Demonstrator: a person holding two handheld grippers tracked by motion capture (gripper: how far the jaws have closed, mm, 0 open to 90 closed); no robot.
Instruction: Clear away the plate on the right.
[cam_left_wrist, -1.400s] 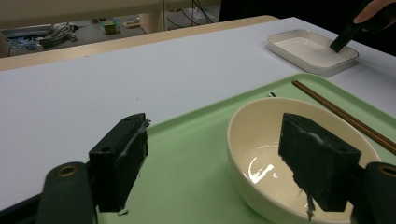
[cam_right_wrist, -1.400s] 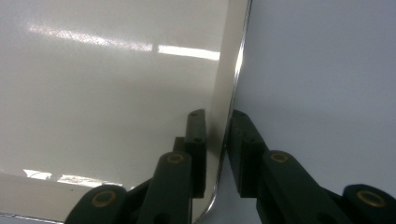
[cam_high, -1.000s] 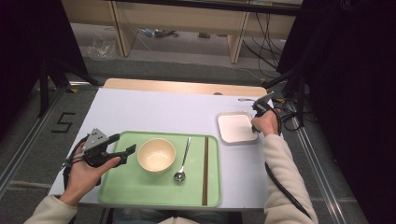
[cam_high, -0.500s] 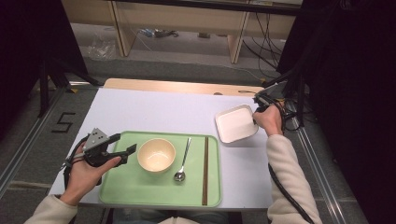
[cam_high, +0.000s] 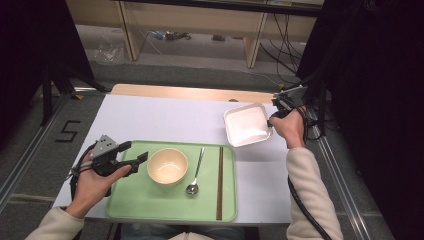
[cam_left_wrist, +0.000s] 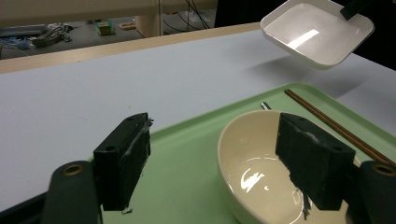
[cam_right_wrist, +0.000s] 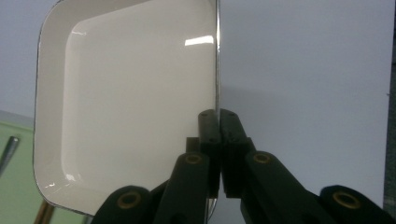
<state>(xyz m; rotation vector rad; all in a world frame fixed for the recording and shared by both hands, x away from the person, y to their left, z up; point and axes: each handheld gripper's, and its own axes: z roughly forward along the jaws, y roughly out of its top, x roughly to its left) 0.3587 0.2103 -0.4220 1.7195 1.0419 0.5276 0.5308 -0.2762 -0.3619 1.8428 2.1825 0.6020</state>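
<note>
My right gripper (cam_high: 272, 123) (cam_right_wrist: 218, 116) is shut on the rim of a white square dish (cam_high: 247, 125) (cam_right_wrist: 126, 102) and holds it tilted in the air above the table's right side, past the tray's far right corner. The dish also hangs at the top right of the left gripper view (cam_left_wrist: 317, 30). My left gripper (cam_high: 142, 160) (cam_left_wrist: 219, 161) stands open over the left end of the green tray (cam_high: 135, 200). Its right jaw reaches over the near rim of a cream bowl (cam_high: 167, 166) (cam_left_wrist: 254, 172); the pads do not press on it.
On the tray, right of the bowl, lie a metal spoon (cam_high: 195, 172) and a pair of brown chopsticks (cam_high: 219, 182) (cam_left_wrist: 336, 128). The white table (cam_high: 165, 117) has a wooden strip along its far edge. Black cables (cam_high: 320, 115) hang at the right.
My right gripper has lifted the white dish off the table and tilted it, carrying it slightly left. The left hand has stayed where it was.
</note>
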